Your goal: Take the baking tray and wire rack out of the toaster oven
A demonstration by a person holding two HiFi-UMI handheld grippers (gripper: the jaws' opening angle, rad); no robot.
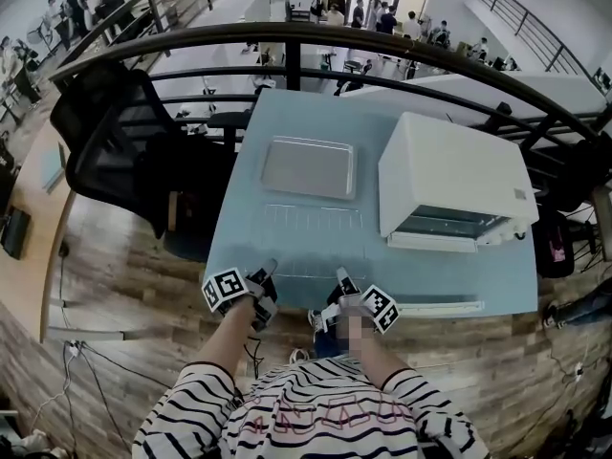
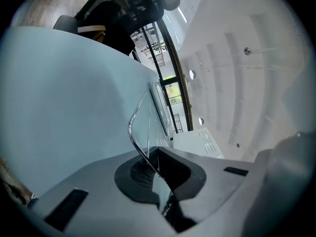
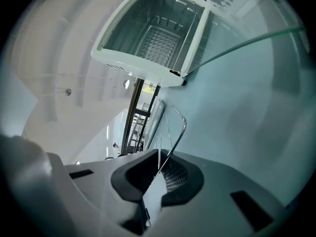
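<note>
The left gripper (image 2: 157, 164) and right gripper (image 3: 158, 168) each have their jaws pressed together on the near rim wire of the wire rack (image 1: 316, 245), at its 7 and 5 o'clock corners. The rack is out on the pale blue surface (image 1: 241, 220). The baking tray (image 1: 308, 167) lies just beyond at 12 o'clock, and the white toaster oven (image 1: 449, 170), its door open, is at 2 o'clock. A black railing (image 1: 287, 34), a black office chair (image 1: 105, 132) and a wooden floor (image 1: 124, 285) surround the surface.

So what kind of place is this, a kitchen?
Probably not: more like an open office hall. The table sits by a railing, an office chair beside it, people down below.
</note>
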